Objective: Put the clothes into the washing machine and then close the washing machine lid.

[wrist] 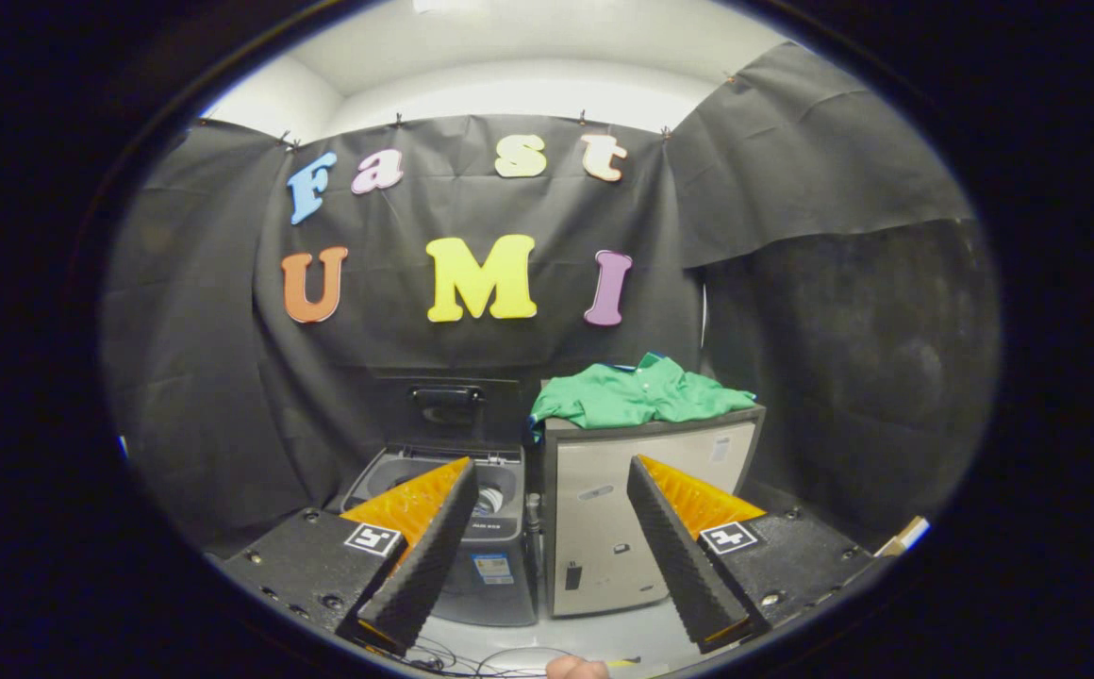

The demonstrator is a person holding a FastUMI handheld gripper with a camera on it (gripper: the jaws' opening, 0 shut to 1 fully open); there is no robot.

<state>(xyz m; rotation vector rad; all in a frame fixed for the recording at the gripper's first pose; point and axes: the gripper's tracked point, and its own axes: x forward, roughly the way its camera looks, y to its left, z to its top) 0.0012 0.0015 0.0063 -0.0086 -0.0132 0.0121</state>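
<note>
**Shirt on the cabinet, washer open, tongs empty**

We see the green shirt (639, 394) crumpled on top of a small grey cabinet (637, 514), beyond the tongs and ahead of the right finger. A collar shows at the shirt's upper edge, and one side droops a little over the cabinet's left corner. Nothing grips it.

Just beside the cabinet, on its left, stands the washer (472, 523), beyond the left finger, which hides part of its mouth. Its lid (446, 407) is raised and leans back against the black cloth wall (226, 377), a handle showing on it. We look down into the tub (500, 490): something pale lies inside it, but we cannot tell what it is. Labels sit on the washer's front below the rim.

The tongs (554, 552) are held wide apart, both fingers pointing forward toward the two appliances, with nothing between them; through the gap we see the washer's right edge and the cabinet's front. They hang well short of both, above a pale floor (604, 637) where thin cables (472, 657) lie. A bit of a finger (577, 668) of the person shows low between the tongs, nearest us.
</note>
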